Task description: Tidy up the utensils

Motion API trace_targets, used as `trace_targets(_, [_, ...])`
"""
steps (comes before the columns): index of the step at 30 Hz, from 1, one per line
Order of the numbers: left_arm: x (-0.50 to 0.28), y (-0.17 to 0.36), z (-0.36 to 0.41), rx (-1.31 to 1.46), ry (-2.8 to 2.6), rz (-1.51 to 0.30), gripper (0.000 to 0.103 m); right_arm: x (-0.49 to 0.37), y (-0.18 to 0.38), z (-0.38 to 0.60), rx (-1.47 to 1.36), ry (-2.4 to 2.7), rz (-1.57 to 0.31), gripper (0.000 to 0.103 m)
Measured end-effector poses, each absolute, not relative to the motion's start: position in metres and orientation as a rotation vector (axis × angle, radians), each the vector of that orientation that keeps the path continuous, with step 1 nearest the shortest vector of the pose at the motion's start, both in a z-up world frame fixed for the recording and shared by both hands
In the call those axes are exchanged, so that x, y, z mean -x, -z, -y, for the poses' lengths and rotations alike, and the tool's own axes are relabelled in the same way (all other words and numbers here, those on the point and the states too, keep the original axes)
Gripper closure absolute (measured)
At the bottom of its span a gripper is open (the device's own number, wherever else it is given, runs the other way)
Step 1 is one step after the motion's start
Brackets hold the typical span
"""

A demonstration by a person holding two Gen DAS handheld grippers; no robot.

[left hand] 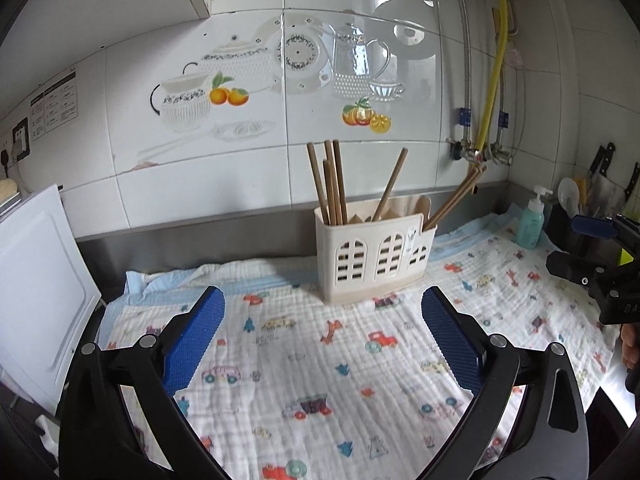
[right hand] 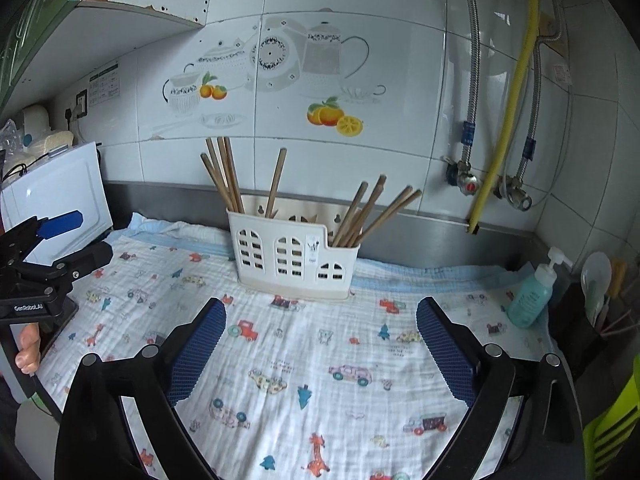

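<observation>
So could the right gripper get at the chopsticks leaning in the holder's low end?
Probably yes: the right gripper is open, and only bare cloth lies between it and those chopsticks.

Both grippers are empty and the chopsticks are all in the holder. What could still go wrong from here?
1. The chopsticks in the holder's low end lean far outward; a nudge might tip them out.
2. The holder stands on a soft, wrinkled cloth, so a bump could topple it.
3. The left gripper and right gripper are both open and close together; they might knock each other or the soap bottle.
</observation>
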State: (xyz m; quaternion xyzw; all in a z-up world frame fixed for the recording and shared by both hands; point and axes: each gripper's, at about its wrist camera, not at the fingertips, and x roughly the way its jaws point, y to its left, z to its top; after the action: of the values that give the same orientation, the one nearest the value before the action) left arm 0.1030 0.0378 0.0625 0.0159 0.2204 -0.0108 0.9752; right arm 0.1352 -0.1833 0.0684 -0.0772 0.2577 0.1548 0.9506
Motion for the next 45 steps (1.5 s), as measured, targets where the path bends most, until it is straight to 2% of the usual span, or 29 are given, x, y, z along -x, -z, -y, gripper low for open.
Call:
trace_targets(10, [-0.08,-0.037,-0.042,-0.026,-0.005,-0.488,0.005,-0.114,-0.039,0.173,0.195,-0.26,-0.551,0.009])
trace_targets(25, [-0.072,-0.017,-0.05,-0.031,-0.027,-0.535,0.005,-0.102,-0.015,0.181,0.108,-0.235,-0.609,0.008])
trace_targets(45, [-0.069,-0.005,-0.051,-0.005,-0.003,-0.578,0.005,-0.097,-0.013,0.179,0.096,-0.241,-0.614,0.007])
